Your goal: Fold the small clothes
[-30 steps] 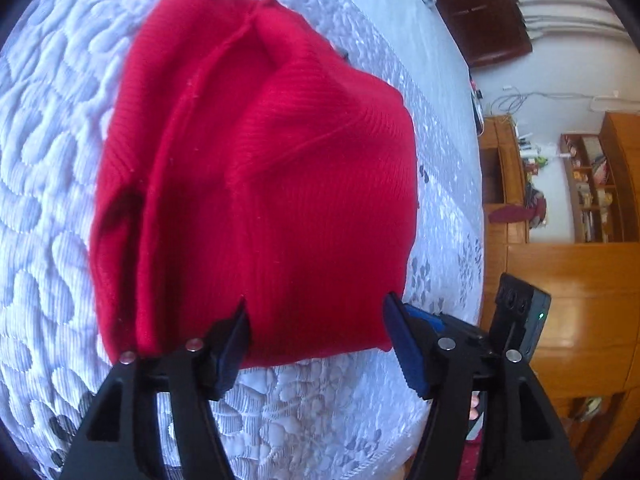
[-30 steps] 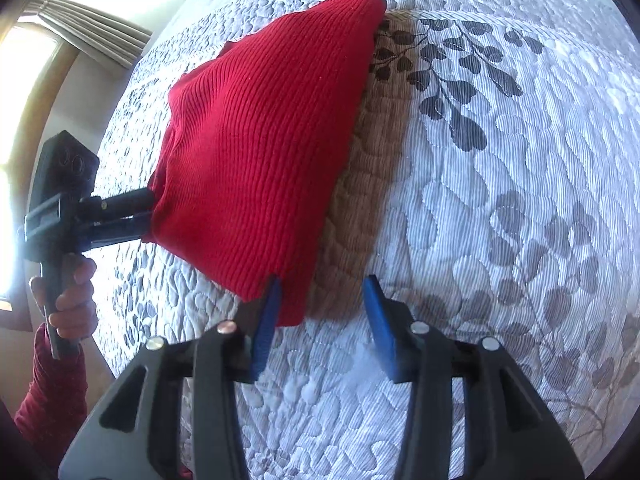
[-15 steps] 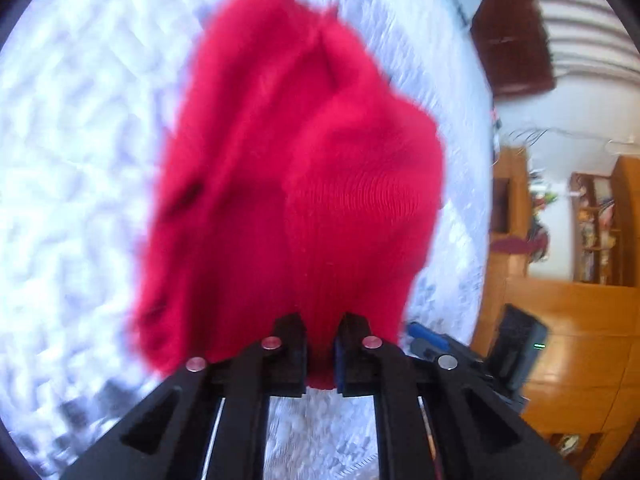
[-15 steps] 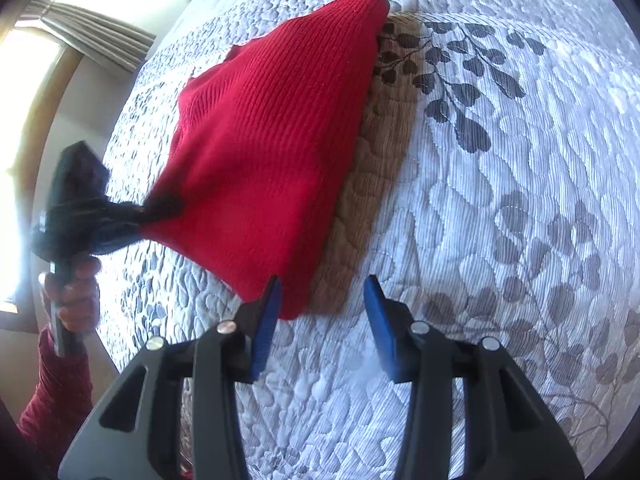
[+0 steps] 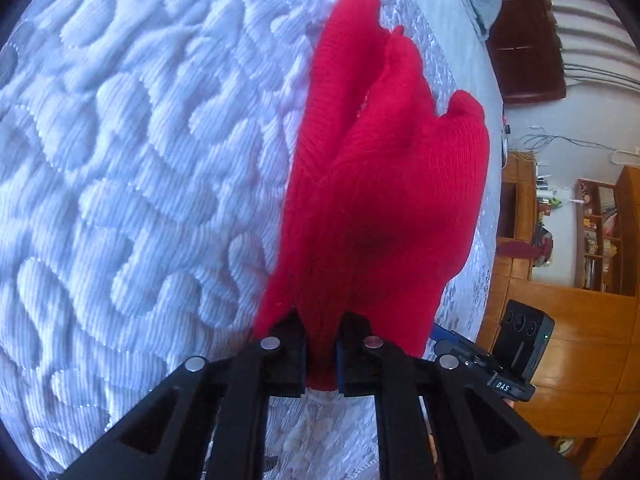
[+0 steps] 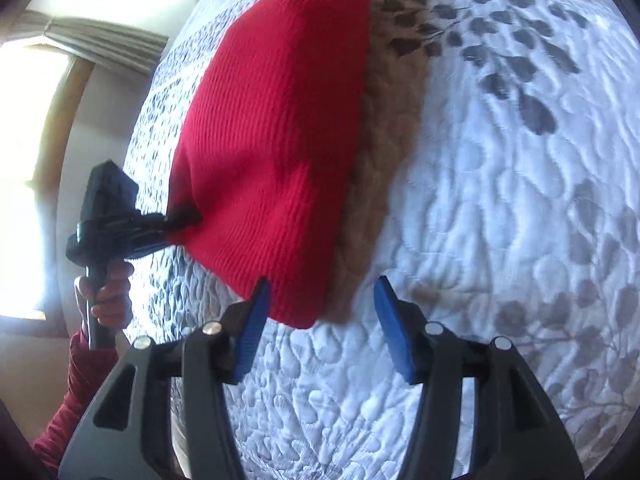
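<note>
A red knit garment [image 5: 380, 200] lies folded on the quilted bedspread [image 5: 120, 160]. My left gripper [image 5: 322, 354] is shut on its near edge, and the fabric bunches into ridges running away from the pads. Seen in the right wrist view, the left gripper [image 6: 182, 216] pinches the garment's [image 6: 272, 120] left corner and holds it a little off the bed. My right gripper [image 6: 320, 308] stands open with its jaws opening. The garment's near corner hangs between the blue pads [image 6: 252, 320], not pressed. Its blue tip [image 5: 442, 334] shows behind the garment in the left wrist view.
The white quilt with grey leaf print [image 6: 520, 200] has a brown band [image 6: 372, 200] beside the garment. A person's hand [image 6: 108, 300] in a red sleeve holds the left gripper. Wooden cabinets [image 5: 560, 320] stand past the bed's edge; a curtained window [image 6: 40, 120] is on the left.
The left gripper went from open around the garment's edge to shut on it, and the fabric bunched up and swung right. The right jaws widened and moved closer to the near corner.
</note>
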Available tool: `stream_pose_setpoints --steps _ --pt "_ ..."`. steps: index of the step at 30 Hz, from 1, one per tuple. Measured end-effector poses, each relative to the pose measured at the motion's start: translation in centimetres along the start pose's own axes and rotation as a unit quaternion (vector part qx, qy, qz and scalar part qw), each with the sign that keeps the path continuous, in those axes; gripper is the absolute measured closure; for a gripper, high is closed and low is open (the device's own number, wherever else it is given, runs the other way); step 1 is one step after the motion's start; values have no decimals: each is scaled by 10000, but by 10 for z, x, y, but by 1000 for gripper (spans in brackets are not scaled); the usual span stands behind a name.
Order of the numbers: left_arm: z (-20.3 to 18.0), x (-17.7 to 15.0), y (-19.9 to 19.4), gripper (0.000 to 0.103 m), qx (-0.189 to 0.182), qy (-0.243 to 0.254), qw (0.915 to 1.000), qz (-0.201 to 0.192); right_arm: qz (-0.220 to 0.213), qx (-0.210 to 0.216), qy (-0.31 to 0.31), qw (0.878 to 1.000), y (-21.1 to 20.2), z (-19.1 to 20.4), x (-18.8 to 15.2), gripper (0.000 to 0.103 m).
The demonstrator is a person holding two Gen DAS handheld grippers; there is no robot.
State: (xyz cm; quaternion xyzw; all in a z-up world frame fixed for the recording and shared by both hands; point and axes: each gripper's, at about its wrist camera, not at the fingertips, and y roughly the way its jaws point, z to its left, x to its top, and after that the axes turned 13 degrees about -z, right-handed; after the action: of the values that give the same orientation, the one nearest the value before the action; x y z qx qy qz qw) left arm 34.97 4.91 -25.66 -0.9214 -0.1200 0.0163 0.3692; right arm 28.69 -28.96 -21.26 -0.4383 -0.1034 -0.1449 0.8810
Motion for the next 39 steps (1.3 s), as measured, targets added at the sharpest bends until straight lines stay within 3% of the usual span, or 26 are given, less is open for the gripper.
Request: stream_pose_setpoints --steps 5,7,9,12,16,24,36,39 --pt "17 3 -8 92 -59 -29 10000 10 213 111 -56 9997 22 14 5 46" --pt "23 3 -10 92 -43 3 10000 -10 349 164 80 9992 35 15 3 56" --pt "18 -3 -9 91 20 123 9999 -52 363 153 127 9991 40 13 -1 84" --pt "13 -5 -12 91 141 226 9996 -103 281 217 114 9993 33 13 -4 88" --pt "-6 -18 -18 90 462 571 9970 -223 97 108 -83 9999 2 19 -10 90" --pt "-43 -90 -12 90 817 1209 9893 -1 174 -461 -355 9982 -50 19 -55 90" --pt "-61 -200 -12 89 806 1603 9819 614 200 -755 -15 9969 -114 -6 -190 90" --pt "-64 -235 -18 89 931 1866 9755 696 263 -807 -15 9964 -127 -6 -214 90"
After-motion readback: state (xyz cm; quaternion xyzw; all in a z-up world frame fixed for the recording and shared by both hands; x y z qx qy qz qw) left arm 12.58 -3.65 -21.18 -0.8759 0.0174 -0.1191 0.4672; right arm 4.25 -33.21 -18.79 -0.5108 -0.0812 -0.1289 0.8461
